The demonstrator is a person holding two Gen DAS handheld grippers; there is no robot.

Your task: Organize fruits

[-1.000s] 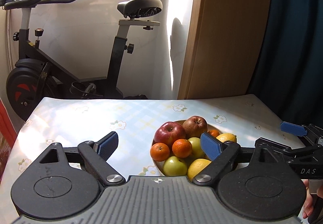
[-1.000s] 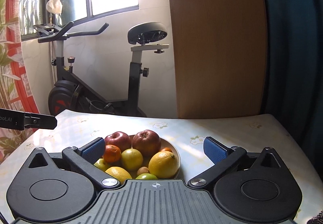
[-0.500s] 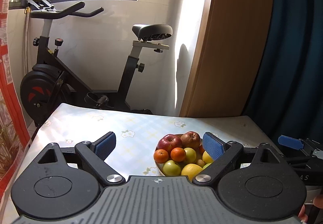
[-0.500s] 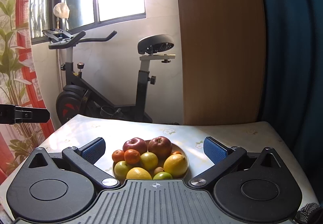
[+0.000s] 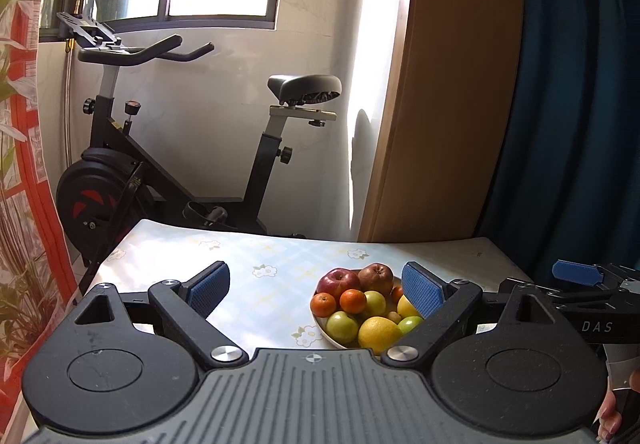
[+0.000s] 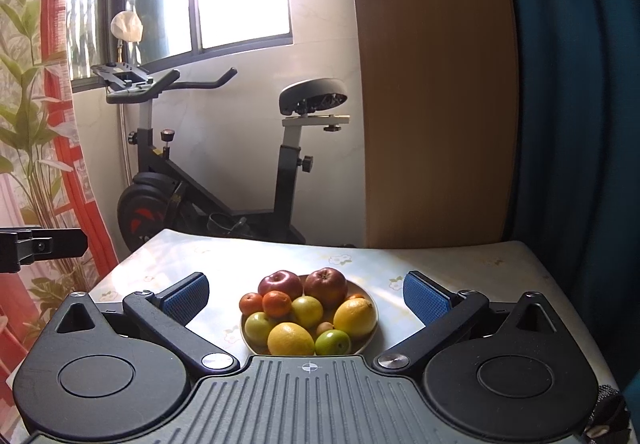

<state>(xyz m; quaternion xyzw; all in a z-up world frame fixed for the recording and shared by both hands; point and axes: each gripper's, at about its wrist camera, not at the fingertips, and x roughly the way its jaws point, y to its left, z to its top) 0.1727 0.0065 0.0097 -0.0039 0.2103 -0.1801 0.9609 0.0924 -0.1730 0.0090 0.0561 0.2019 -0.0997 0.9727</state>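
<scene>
A white bowl [image 6: 370,336] piled with fruit sits on the floral tablecloth. In it lie two red apples [image 6: 280,283], two mandarins [image 6: 277,303], lemons [image 6: 355,318] and green apples [image 6: 333,342]. My right gripper [image 6: 306,298] hangs open above and behind the bowl, with nothing between its blue pads. My left gripper [image 5: 318,290] is open too, and the bowl [image 5: 326,334] shows low toward its right finger. A red apple [image 5: 338,280] tops that pile. The right gripper's blue pad [image 5: 576,272] pokes in at the right edge.
The table [image 6: 460,268] carries only the bowl in view. Behind its far edge stands an exercise bike [image 6: 224,199]. A wooden panel [image 6: 432,83] and a dark blue curtain [image 6: 580,103] close the right side. A red-patterned curtain [image 5: 24,163] hangs left.
Both grippers have pulled back and risen from the bowl, so the fruit looks smaller and lower. More of the bike, window and curtains shows. Both stay open.
</scene>
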